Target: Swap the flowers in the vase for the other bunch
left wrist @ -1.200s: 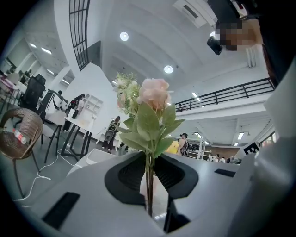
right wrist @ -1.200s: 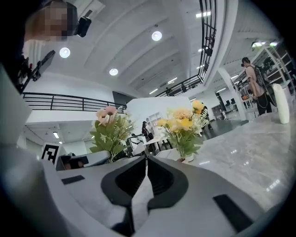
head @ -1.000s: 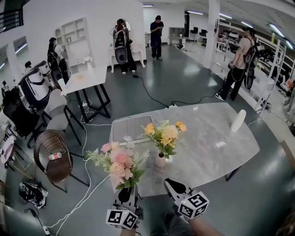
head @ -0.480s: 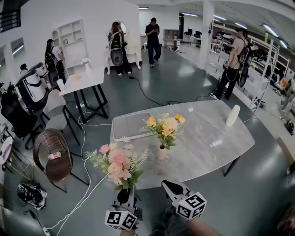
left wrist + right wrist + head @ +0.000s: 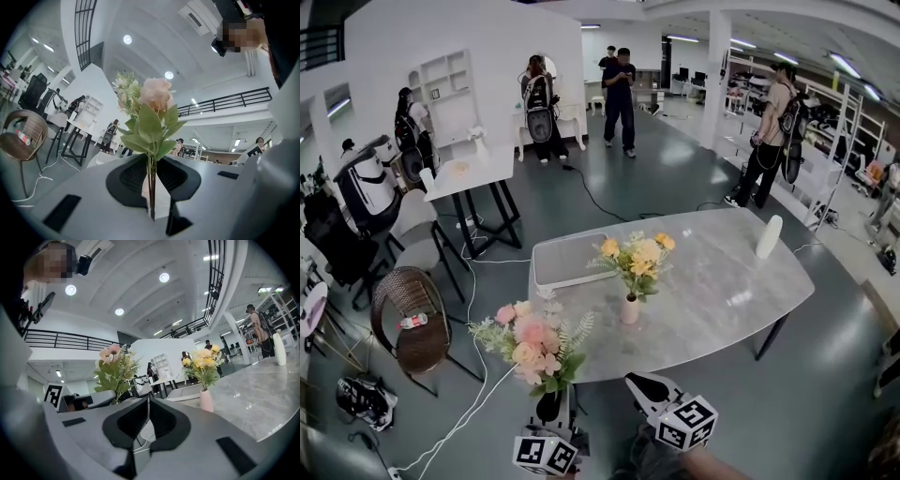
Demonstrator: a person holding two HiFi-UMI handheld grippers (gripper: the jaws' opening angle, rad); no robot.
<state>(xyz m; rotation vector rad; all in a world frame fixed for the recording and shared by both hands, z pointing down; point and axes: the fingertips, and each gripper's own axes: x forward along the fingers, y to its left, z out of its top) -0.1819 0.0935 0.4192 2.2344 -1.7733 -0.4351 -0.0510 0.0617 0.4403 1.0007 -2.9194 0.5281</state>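
Observation:
A pink bunch of flowers (image 5: 534,342) stands upright off the table's near left edge, its stems clamped in my left gripper (image 5: 550,406). In the left gripper view the green stems (image 5: 151,187) run between the pads and a pale pink rose (image 5: 155,93) tops them. On the grey marble table (image 5: 722,291) a small pink vase (image 5: 629,309) holds a yellow bunch (image 5: 637,262). My right gripper (image 5: 643,385) is shut and empty, just short of the table's near edge. Past its closed jaws, the right gripper view shows the vase (image 5: 205,401), the yellow bunch (image 5: 202,364) and the pink bunch (image 5: 112,369).
A flat grey tray (image 5: 572,260) lies at the table's far left and a white bottle (image 5: 768,236) stands at its far right. A wicker chair (image 5: 412,314) and a white cable (image 5: 473,375) are on the floor to the left. Several people stand farther back.
The table and vase have slid slightly farther from me in the head view. Both grippers have shifted sideways together, the pink bunch still held. A person in the background has walked closer.

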